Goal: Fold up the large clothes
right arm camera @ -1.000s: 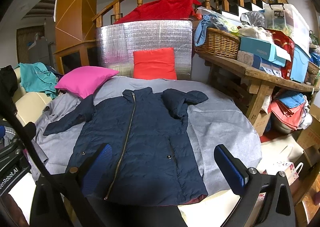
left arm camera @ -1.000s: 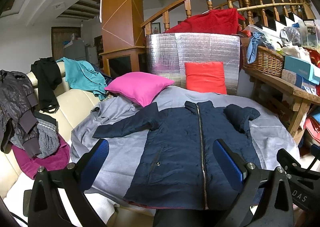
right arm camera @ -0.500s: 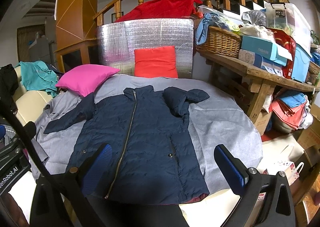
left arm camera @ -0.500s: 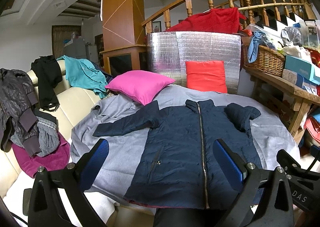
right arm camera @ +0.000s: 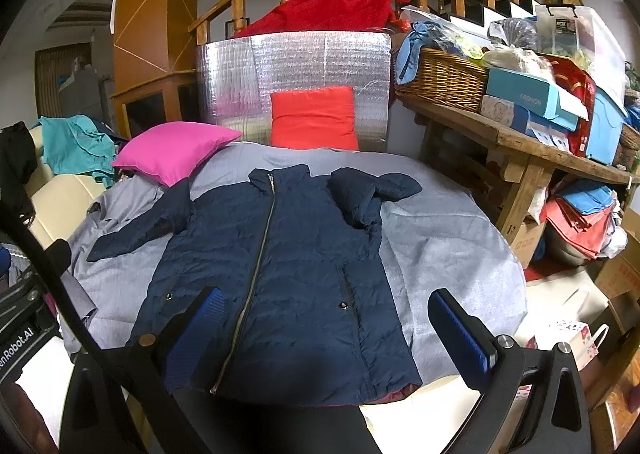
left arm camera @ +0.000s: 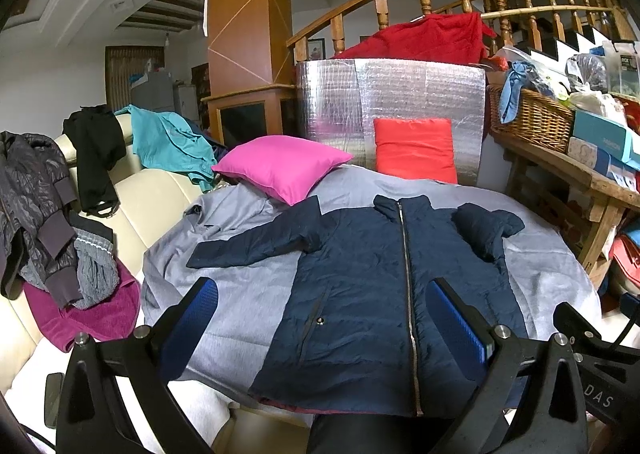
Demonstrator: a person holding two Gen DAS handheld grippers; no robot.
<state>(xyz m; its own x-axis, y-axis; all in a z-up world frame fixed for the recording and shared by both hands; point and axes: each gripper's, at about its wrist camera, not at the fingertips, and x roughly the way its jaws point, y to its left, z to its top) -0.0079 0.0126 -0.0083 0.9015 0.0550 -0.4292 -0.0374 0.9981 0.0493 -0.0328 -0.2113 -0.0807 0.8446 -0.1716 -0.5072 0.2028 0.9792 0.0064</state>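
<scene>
A navy padded jacket [left arm camera: 368, 282] [right arm camera: 280, 266] lies front up and zipped on a grey cloth [left arm camera: 240, 294] [right arm camera: 448, 250]. Its left sleeve [left arm camera: 256, 244] stretches out flat. Its right sleeve [left arm camera: 486, 228] [right arm camera: 372, 190] is folded back over the chest. My left gripper [left arm camera: 322, 324] hovers open above the hem, nothing between its blue pads. My right gripper [right arm camera: 328, 328] also stands open over the hem, holding nothing.
A pink pillow [left arm camera: 280, 166] and a red cushion [left arm camera: 416, 150] sit behind the jacket before a silver foil panel [left arm camera: 392, 102]. Clothes hang on a cream sofa [left arm camera: 132, 198] at left. A cluttered wooden bench [right arm camera: 516, 146] with a wicker basket [right arm camera: 440, 80] stands right.
Both views have drifted slightly; the jacket sits marginally lower and farther in frame. The jacket itself has not moved and both grippers stay open.
</scene>
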